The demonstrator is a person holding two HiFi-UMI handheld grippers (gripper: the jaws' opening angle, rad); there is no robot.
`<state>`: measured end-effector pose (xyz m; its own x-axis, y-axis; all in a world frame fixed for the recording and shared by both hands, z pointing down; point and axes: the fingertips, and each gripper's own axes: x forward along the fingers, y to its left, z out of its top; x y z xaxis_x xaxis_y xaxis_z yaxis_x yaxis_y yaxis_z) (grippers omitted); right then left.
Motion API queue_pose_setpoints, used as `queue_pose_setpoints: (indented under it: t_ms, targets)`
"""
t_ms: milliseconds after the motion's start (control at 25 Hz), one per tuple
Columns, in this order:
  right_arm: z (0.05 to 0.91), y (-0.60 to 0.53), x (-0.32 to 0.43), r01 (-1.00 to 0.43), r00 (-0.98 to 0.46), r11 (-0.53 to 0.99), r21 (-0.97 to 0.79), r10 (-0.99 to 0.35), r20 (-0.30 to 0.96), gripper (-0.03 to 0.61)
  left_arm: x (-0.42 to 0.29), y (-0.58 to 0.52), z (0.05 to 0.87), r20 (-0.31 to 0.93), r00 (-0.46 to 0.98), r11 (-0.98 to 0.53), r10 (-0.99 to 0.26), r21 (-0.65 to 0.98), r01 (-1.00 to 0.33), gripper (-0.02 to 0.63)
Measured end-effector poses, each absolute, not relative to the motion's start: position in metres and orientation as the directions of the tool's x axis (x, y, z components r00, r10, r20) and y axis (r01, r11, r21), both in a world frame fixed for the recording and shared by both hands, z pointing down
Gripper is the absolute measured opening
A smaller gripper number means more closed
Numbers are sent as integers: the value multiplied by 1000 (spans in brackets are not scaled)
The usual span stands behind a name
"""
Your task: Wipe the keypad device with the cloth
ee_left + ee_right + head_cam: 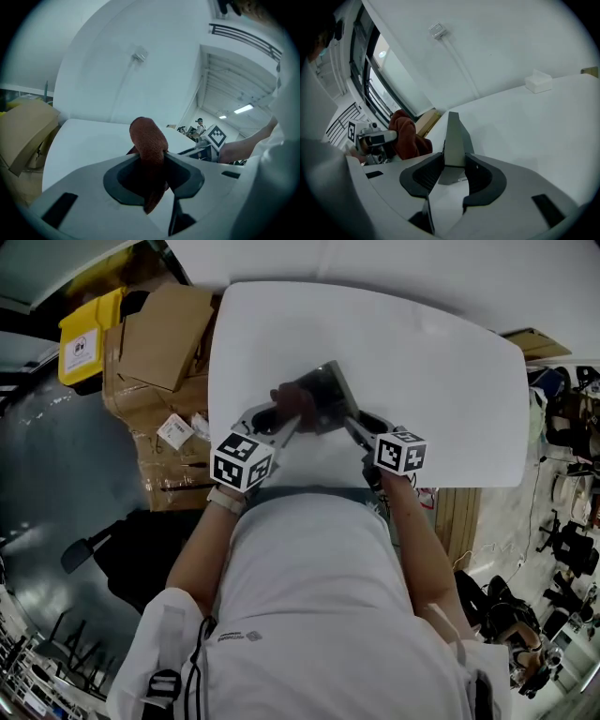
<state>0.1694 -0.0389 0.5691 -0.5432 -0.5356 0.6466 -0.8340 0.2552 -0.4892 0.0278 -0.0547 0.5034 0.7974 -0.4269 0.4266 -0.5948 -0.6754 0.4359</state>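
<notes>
The soft brown cloth [149, 140] is pinched in the left claw [152, 169]. The keypad device [454, 140] is held on edge in the right claw [451, 172], at the middle of the white table [450, 381]. It looks stiff, flat and smooth, so it is best gripped by its thin sides.

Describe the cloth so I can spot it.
Over the near edge of the white table, find the left gripper. The cloth is the bunched rust-brown wad pinched in its jaws, fuzzy beside the flat grey keypad device that the right gripper holds.
</notes>
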Motion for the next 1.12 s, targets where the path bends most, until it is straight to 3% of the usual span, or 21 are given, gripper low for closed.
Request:
queue_pose_setpoints:
  t_ms: [560,1120]
  targets:
    - [570,-33,148,-740,-657,467,-484,-347,669,163,39,-97,520,405,798,-661,-446,452,-599,112]
    - [575,-33,144,-750,-604,501,-432,-255,755,166,59,-122,545,412,786,-624,-461,479,-617,112]
